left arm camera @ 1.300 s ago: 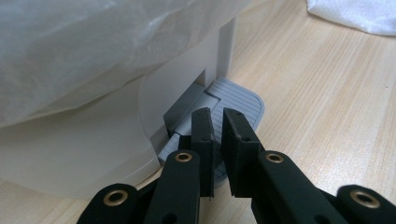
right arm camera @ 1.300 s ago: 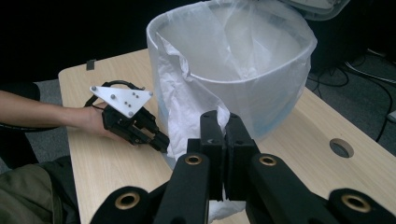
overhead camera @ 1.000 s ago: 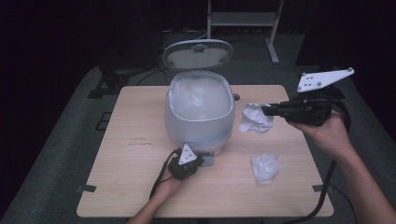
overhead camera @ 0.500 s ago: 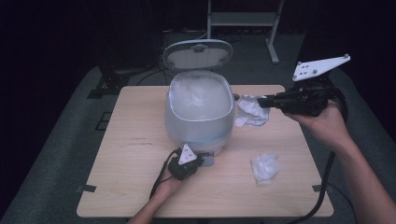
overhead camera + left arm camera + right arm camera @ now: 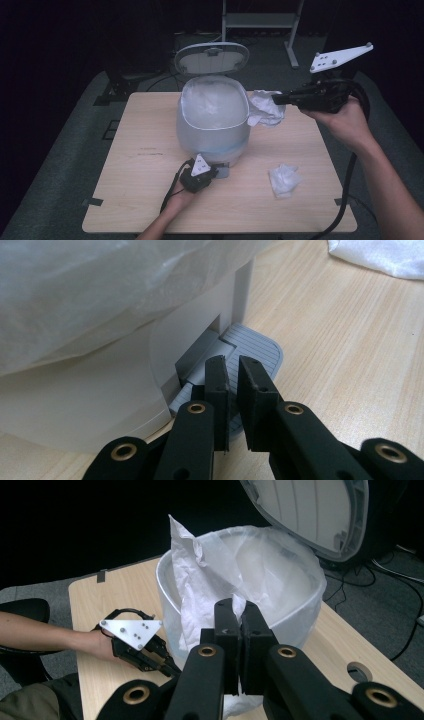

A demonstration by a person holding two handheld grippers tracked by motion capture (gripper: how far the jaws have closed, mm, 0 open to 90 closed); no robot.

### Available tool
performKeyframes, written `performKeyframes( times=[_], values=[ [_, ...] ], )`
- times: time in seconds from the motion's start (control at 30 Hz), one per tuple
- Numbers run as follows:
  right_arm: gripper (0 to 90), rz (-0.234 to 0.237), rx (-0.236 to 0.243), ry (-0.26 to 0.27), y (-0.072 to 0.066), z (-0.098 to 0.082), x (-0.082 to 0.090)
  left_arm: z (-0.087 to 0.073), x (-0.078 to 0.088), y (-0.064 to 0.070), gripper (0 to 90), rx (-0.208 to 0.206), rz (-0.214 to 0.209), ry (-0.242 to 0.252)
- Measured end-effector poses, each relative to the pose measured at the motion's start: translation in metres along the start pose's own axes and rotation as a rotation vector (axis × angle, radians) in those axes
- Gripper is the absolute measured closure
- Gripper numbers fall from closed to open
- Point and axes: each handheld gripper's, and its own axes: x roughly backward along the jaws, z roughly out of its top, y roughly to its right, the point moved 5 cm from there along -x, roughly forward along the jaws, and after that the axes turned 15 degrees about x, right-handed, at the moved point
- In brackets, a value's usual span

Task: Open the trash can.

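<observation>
A white pedal bin (image 5: 212, 120) with a clear liner stands mid-table, its lid (image 5: 212, 57) tipped up at the back. My left gripper (image 5: 215, 171) is shut, and its tips (image 5: 232, 362) rest on the grey ribbed pedal (image 5: 255, 342) at the bin's foot. My right gripper (image 5: 275, 99) is raised beside the bin's right rim, shut on a crumpled white tissue (image 5: 265, 107). In the right gripper view that tissue (image 5: 197, 590) hangs from the shut jaws (image 5: 239, 607) in front of the bin's open mouth (image 5: 280, 565).
A second crumpled tissue (image 5: 285, 180) lies on the wooden table (image 5: 130, 150) to the bin's front right. Cables trail off the table's front and right edges. Behind the table stands a metal rack (image 5: 260, 20) on the dark floor.
My right gripper has risen and moved left toward the bin's rim, carrying the tissue with it. The left gripper has stayed on the pedal.
</observation>
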Motion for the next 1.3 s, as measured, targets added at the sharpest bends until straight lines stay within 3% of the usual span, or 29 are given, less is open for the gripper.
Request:
performKeyframes(
  times=[0.9,1.3],
  values=[
    [88.0,0.022,0.048,-0.004,0.002,0.036,-0.023,0.0,0.0,0.0,83.2,-0.001,-0.002,-0.001],
    [88.0,0.049,0.069,-0.006,0.001,0.05,-0.045,0.0,0.0,0.0,83.1,0.002,-0.005,0.0]
  ],
)
